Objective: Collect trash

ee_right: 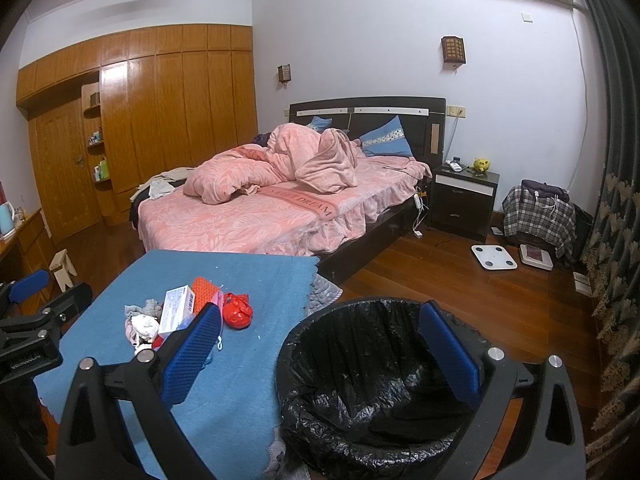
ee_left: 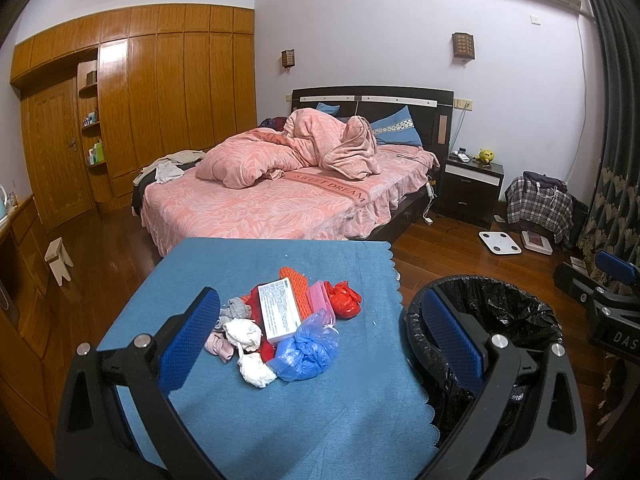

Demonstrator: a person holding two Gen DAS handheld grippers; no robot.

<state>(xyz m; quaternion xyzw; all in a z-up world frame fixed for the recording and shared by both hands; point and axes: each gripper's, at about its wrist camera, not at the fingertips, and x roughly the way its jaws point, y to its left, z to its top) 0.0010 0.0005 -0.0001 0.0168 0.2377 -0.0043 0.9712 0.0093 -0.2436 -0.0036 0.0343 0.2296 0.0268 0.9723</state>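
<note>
A pile of trash lies on the blue tablecloth (ee_left: 280, 412): a white box (ee_left: 278, 312), a blue plastic bag (ee_left: 306, 350), a red plastic bag (ee_left: 345, 299), crumpled white tissue (ee_left: 244, 332), an orange mesh piece (ee_left: 298, 284). A bin with a black liner (ee_right: 368, 380) stands right of the table. My left gripper (ee_left: 320, 340) is open and empty, hovering just short of the pile. My right gripper (ee_right: 320, 348) is open and empty above the bin's near rim; the red bag (ee_right: 237, 310) and box (ee_right: 176, 308) show to its left.
A bed with pink bedding (ee_left: 280, 184) stands behind the table. A dark nightstand (ee_left: 470, 188), a white scale (ee_left: 500, 243) and a plaid-covered pile (ee_left: 538, 204) are on the wood floor at right. A small stool (ee_left: 58, 260) is at left, wooden wardrobes behind.
</note>
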